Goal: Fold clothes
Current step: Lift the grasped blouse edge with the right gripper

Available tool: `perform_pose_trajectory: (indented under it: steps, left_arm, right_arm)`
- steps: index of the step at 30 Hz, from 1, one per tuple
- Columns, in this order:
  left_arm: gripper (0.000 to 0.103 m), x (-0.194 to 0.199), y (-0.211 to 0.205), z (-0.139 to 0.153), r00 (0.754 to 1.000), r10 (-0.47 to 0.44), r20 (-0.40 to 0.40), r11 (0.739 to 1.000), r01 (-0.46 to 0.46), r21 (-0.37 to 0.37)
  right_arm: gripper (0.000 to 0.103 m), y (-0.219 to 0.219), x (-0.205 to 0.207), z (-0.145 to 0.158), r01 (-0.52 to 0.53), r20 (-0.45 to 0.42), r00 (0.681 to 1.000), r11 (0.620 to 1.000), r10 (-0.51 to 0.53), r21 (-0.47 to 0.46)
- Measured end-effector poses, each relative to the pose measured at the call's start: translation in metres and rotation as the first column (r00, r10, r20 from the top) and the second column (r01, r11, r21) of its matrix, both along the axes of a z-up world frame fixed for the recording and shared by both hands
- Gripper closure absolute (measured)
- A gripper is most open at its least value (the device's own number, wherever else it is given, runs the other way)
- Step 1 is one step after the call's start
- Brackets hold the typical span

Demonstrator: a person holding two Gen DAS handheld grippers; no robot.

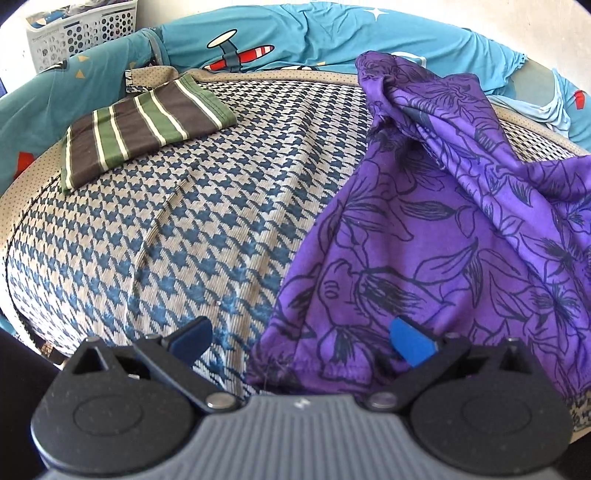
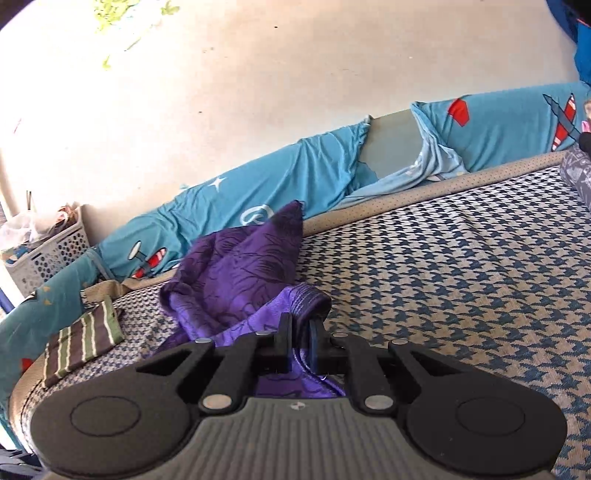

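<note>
A purple garment with a dark flower print (image 1: 443, 229) lies crumpled on the houndstooth mattress (image 1: 184, 229), on the right of the left wrist view. My left gripper (image 1: 299, 341) is open, its jaws wide apart over the garment's near hem, holding nothing. My right gripper (image 2: 300, 328) is shut on a fold of the same purple garment (image 2: 240, 273) and lifts it off the mattress (image 2: 461, 266). A folded brown and green striped garment (image 1: 144, 125) lies at the far left; it also shows in the right wrist view (image 2: 83, 339).
A teal sheet with airplane prints (image 1: 303, 33) lines the mattress's far side against a pale wall (image 2: 258, 92). A white perforated laundry basket (image 1: 77, 33) with clothes stands at the far left corner. A grey patterned cloth (image 2: 578, 177) lies at the right edge.
</note>
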State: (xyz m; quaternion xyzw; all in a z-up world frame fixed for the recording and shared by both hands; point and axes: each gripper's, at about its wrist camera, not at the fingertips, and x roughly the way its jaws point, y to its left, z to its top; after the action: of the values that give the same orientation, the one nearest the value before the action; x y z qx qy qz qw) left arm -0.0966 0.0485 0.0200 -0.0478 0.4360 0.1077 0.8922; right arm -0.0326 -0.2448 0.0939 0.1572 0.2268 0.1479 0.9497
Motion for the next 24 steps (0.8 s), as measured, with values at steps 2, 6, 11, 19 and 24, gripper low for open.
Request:
perform_pose_trajectory:
  steps: [2,6,11,19,24]
  left_arm:
    - [0.000,0.001,0.000,0.001,1.000,-0.006,0.009,1.000,0.006,-0.016]
    - [0.000,0.002,-0.001,0.003,1.000,-0.004,0.020,1.000,0.005,-0.026]
    - [0.000,0.003,0.005,0.005,1.000,0.003,0.029,0.995,0.000,-0.097]
    - [0.000,-0.001,0.035,0.022,0.992,0.092,0.082,0.972,-0.072,-0.223]
    - [0.000,-0.014,0.051,0.037,0.968,0.192,0.163,0.972,-0.164,-0.170]
  right_arm:
    - [0.093,0.011,-0.013,0.007,-0.055,0.021,0.998,0.999,0.054,0.004]
    - [0.093,0.034,-0.042,0.023,-0.187,0.074,0.980,0.982,0.186,0.002]
    - [0.093,0.065,-0.071,0.034,-0.335,0.108,0.936,0.942,0.335,-0.018]
    - [0.093,0.114,-0.091,0.037,-0.504,0.110,0.857,0.863,0.504,-0.031]
    - [0.093,0.140,-0.094,0.030,-0.553,0.080,0.828,0.832,0.554,-0.037]
